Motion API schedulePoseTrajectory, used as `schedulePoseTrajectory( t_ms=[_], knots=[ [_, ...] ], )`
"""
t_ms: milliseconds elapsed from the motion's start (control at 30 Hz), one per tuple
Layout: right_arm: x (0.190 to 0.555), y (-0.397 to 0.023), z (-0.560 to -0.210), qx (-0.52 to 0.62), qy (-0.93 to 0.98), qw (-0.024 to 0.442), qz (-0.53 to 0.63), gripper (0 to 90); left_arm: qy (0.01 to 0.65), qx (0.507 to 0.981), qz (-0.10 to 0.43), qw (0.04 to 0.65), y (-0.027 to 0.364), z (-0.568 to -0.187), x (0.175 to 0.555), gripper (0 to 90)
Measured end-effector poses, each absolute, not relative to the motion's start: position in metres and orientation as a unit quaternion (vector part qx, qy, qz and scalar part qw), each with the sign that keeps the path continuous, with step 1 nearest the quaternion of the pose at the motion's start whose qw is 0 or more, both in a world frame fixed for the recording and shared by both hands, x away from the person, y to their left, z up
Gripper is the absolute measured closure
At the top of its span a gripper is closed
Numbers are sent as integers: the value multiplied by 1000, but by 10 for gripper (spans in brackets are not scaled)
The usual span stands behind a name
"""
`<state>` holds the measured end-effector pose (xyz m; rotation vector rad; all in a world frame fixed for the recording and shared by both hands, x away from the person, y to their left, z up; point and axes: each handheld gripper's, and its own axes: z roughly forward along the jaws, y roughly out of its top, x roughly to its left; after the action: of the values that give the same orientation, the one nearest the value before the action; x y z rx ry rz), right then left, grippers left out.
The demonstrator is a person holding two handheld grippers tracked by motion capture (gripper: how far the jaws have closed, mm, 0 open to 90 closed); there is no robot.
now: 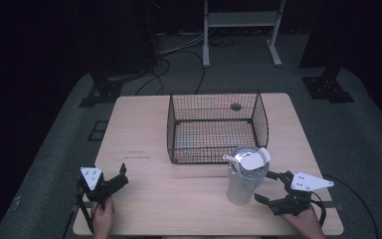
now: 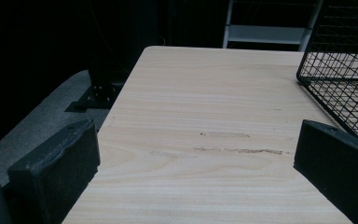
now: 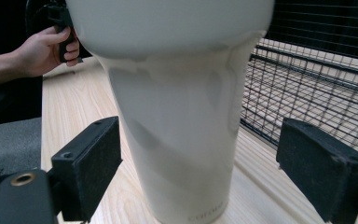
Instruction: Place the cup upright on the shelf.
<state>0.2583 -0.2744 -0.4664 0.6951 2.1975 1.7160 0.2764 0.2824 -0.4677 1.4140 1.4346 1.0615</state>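
Just right gripper [image 1: 271, 187] jaws wide beside tumbler [image 1: 244, 177], near basket [image 1: 214, 127].

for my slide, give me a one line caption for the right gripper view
Open right hand-held gripper straddling an upright white tumbler beside the wire basket.

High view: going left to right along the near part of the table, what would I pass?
Left tongs → tumbler → right tongs. The wire basket sits farther back, so I leave it out of the order.
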Motion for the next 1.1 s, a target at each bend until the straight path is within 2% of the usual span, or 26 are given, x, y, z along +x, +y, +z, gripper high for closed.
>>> schedulePoseTrajectory(
  t_ms=[367,533,767,1100],
  knots=[
    [267,-254,-462,223,759,125,598,124,567,573,421,416,279,-469,276,0],
    [272,-241,-461,222,756,127,603,72,565,574,422,416,278,-470,277,0],
    [276,-228,-465,231,742,134,614,45,565,574,421,418,277,-469,276,0],
    [277,-222,-463,230,740,150,613,71,566,575,420,416,279,-470,275,0]
  ],
)
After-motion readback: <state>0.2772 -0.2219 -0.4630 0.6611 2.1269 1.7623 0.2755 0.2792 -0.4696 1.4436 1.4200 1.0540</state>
